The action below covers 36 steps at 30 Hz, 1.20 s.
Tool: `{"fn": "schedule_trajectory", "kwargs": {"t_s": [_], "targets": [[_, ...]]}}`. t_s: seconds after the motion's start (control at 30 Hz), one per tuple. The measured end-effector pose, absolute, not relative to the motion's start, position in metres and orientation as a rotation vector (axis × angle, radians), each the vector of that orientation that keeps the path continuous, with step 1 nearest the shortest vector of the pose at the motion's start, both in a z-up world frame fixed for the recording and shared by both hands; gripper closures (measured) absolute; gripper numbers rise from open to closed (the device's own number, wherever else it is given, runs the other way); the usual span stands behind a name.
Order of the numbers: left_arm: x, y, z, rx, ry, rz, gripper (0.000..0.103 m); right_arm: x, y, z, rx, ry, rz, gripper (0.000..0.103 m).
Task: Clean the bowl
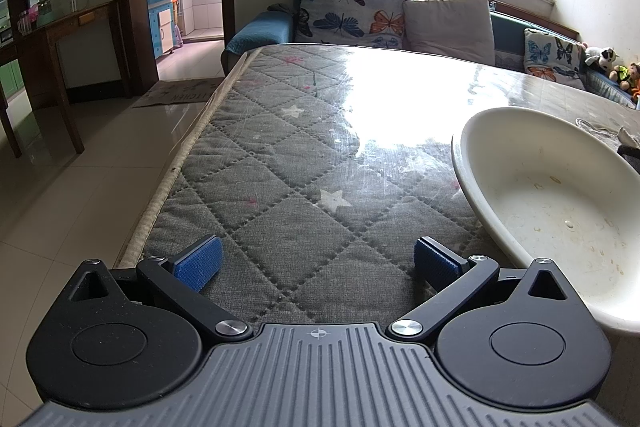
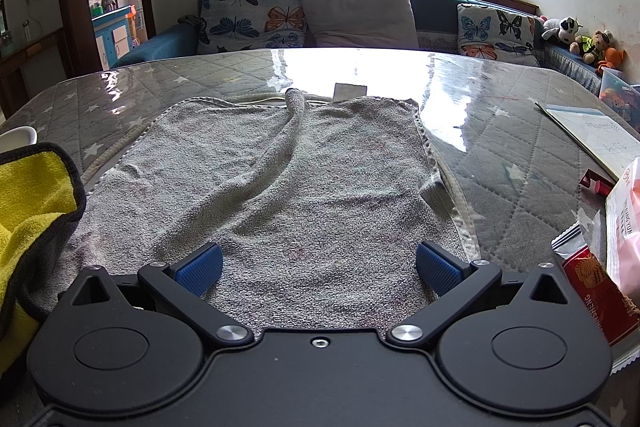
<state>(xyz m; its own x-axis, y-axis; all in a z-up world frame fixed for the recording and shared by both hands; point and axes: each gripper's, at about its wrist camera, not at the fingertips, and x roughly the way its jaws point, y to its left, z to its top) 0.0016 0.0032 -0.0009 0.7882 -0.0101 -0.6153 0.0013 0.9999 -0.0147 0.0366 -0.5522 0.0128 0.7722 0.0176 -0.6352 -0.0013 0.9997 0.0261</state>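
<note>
A large cream bowl with small crumbs and stains inside sits on the quilted table at the right of the left wrist view. My left gripper is open and empty, just left of the bowl's near rim. In the right wrist view a grey towel lies spread flat on the table. My right gripper is open and empty above the towel's near edge. A yellow cloth with a dark border lies at the left, and a sliver of the bowl's rim shows behind it.
The table has a glossy clear cover; its left edge drops to a tiled floor. Snack packets, a red tube and a notepad lie at the right. A sofa with cushions stands behind the table.
</note>
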Motion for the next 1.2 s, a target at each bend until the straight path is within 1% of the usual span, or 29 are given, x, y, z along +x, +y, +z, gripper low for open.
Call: {"fn": "schedule_trajectory", "kwargs": {"t_s": [0.43, 0.63, 0.9, 1.2], "targets": [[-0.016, 0.0, 0.003, -0.013, 0.682, 0.039, 0.0, 0.036, -0.551, 0.013, 0.01, 0.686, -0.003, 0.0], [-0.024, -0.002, 0.007, -0.041, 0.703, 0.066, 0.0, 0.022, -0.548, 0.019, 0.012, 0.666, 0.001, 0.0], [-0.044, -0.004, 0.016, -0.083, 0.692, 0.088, 0.0, -0.014, -0.539, 0.047, 0.054, 0.613, 0.128, 0.0], [-0.061, -0.018, 0.041, -0.112, 0.706, 0.088, 0.0, -0.058, -0.492, 0.076, 0.039, 0.551, 0.344, 0.0]]}}
